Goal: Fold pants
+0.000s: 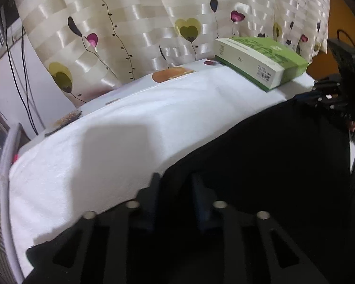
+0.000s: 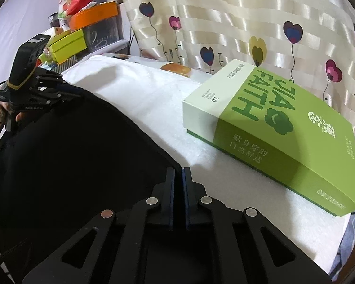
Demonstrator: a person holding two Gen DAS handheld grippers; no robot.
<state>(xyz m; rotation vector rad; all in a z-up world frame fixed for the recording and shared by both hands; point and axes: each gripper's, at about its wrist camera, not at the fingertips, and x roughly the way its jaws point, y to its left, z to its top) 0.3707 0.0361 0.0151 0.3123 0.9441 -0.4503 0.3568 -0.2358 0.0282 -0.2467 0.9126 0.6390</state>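
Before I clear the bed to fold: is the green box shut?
Shut: green box lies flat, lid seated, no gap visible.

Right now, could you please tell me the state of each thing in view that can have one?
Left tongs: fingers apart, over the edge of the black fabric pants.
Right tongs: fingers nearly together at the pants' edge; whether cloth is pinched cannot be told.
Black fabric pants: spread over the white towel, not neatly folded.
White fluffy towel: laid flat on the table.
Green cardboard box: closed, lying flat on the towel.
Heart-patterned cream curtain: hanging drawn behind the table.
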